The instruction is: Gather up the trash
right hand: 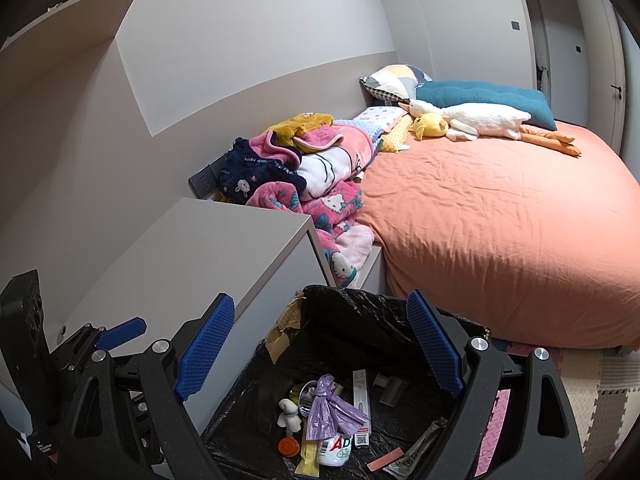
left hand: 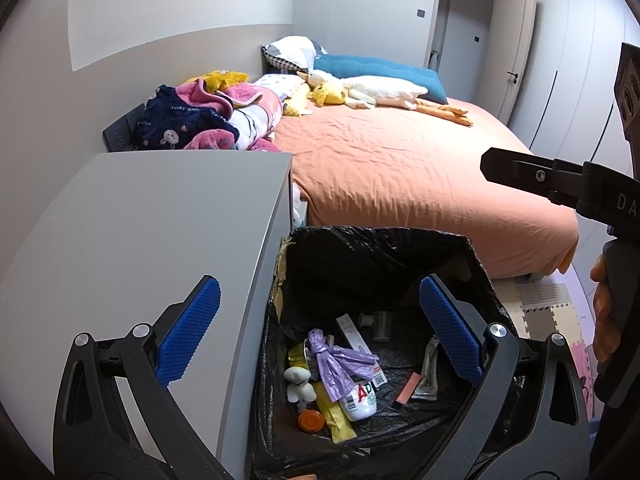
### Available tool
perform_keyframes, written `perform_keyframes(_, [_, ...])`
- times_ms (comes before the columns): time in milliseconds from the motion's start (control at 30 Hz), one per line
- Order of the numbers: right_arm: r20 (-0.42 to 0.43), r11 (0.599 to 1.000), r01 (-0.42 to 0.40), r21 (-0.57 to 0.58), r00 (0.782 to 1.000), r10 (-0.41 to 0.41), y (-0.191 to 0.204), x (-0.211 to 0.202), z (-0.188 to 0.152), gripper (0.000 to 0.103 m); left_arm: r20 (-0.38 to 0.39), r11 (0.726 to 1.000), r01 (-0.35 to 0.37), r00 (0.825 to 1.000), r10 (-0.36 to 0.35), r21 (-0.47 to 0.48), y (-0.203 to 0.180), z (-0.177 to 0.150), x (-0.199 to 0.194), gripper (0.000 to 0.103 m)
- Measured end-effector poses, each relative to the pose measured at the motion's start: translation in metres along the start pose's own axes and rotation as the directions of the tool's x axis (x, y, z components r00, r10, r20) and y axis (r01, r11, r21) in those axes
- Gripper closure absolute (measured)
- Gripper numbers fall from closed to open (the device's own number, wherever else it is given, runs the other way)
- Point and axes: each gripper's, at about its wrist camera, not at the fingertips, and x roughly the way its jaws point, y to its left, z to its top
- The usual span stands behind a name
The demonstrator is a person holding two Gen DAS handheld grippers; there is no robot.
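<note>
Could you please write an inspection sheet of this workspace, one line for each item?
Surface: grey cabinet top, bare.
Job's things: bin with black liner holds purple bag, white bottle, orange cap, tube.
Clutter: blankets, plush goose on orange bed.
Grippers: left gripper and right gripper open, empty, above bin.
Cables: nothing seen.
Surroundings: foam floor mats, door.

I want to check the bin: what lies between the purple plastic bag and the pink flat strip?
In the left wrist view, a white bottle lies between the purple plastic bag and the pink flat strip.
</note>
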Motion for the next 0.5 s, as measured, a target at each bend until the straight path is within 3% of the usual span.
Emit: perform_keyframes(500, [-0.001,1.000,0.001,0.005,1.000,-0.001,-0.0077,-0.0052,-0.0005,0.015,-0.029,0.999,-0.008,1.000,0.008,-0.034,0.0014,-0.0015,0.0060,0.007])
